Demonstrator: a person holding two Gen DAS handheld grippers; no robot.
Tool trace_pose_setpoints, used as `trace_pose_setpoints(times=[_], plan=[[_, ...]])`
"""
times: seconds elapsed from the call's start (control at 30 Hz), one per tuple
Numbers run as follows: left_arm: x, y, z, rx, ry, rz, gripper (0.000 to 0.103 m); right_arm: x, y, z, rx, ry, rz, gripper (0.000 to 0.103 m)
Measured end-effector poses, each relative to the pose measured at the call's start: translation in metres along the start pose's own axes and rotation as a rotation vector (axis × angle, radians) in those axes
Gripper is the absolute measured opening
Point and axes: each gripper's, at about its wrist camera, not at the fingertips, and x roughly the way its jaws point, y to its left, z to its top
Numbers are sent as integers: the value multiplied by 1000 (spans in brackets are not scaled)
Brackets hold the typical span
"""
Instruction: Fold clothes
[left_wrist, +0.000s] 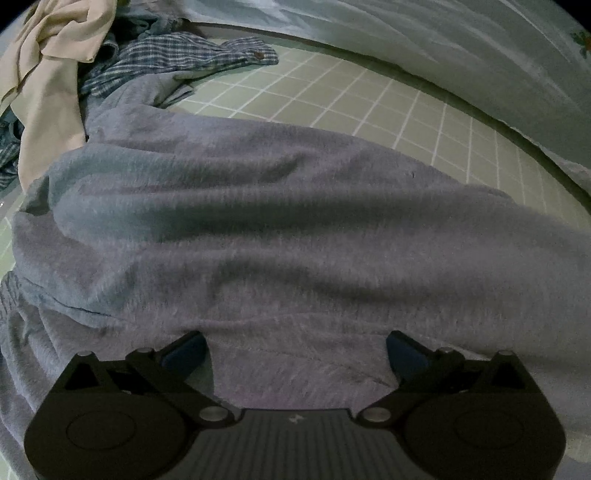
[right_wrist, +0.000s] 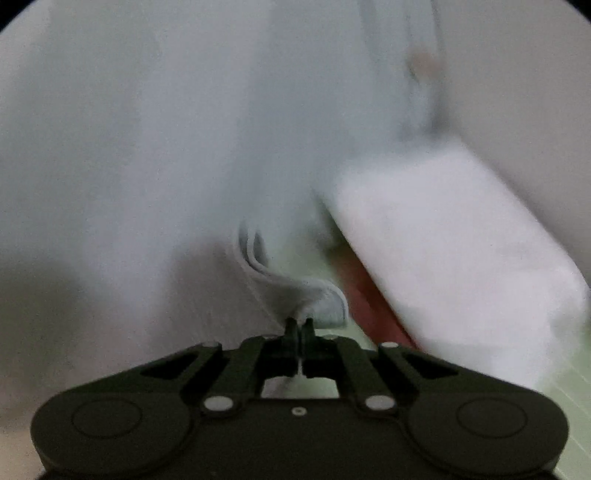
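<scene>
Grey garment (left_wrist: 295, 240) under open L gripper (left_wrist: 295, 354); R gripper (right_wrist: 300, 325) pinches cloth (right_wrist: 295, 291).

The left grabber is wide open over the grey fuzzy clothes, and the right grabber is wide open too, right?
Not quite. The left gripper is wide open over the grey garment, but the right gripper is not open: the right wrist view shows its jaws shut, pinching an edge of the pale cloth.
</scene>
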Motion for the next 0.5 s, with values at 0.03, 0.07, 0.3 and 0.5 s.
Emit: trace_pose_setpoints(times=[0.03, 0.07, 0.3, 0.5], plan=[[0, 1, 0, 4, 4, -5, 103, 11, -11, -13, -9, 55, -48, 2], [0, 2, 0, 7, 7, -9, 103, 22, -22, -26, -18, 110, -97, 4], [-4, 2, 4, -6, 49, -24, 103, 31, -28, -37, -23, 107, -160, 66], [-24, 2, 22, -23, -26, -60, 103, 50, 16, -27, -78, 106, -66, 72]])
